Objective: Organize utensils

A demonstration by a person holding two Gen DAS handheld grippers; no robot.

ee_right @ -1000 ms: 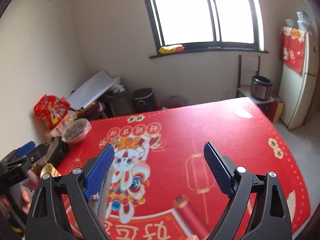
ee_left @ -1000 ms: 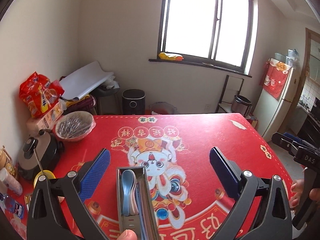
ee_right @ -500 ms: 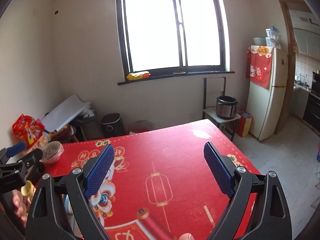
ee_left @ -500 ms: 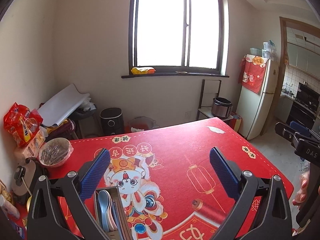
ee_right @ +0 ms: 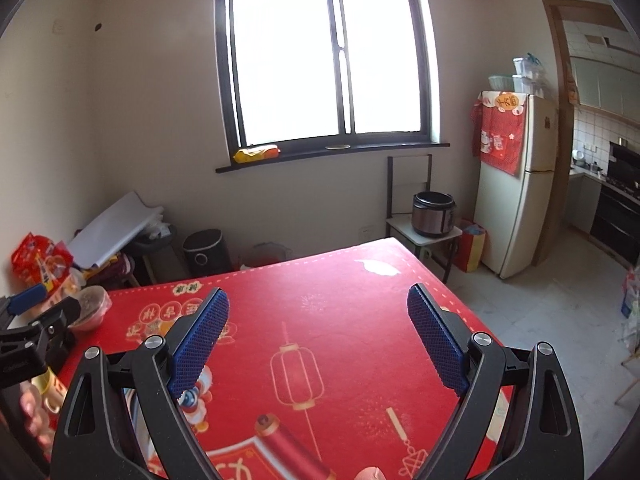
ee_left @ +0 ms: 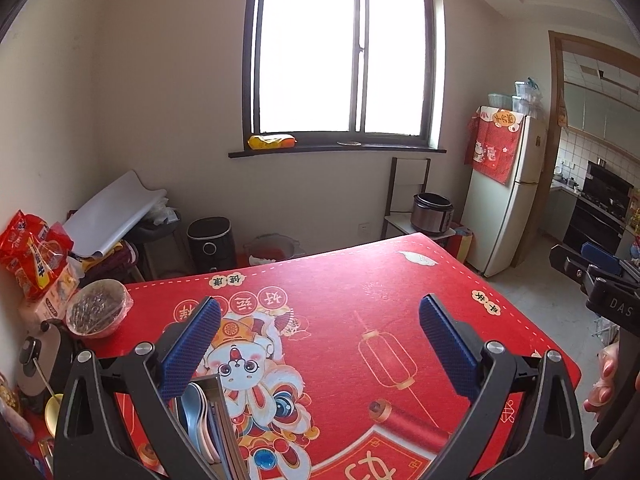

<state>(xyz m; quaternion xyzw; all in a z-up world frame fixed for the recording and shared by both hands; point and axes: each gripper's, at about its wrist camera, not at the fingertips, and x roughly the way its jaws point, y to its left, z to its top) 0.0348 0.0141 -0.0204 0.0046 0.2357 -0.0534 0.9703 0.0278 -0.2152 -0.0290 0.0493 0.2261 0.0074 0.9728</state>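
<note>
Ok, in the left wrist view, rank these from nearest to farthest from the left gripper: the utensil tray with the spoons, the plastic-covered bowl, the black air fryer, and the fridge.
1. The utensil tray, just beneath the left gripper, beside its left finger.
2. The plastic-covered bowl, on the table's far left edge.
3. The black air fryer, on the floor beyond the table, left of centre.
4. The fridge, against the right wall by the kitchen doorway.

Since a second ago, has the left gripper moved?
Yes. The left gripper has pulled back and tilted up: the utensil tray slid from between its fingers toward the lower left, and the window now fills more of its view.
</note>
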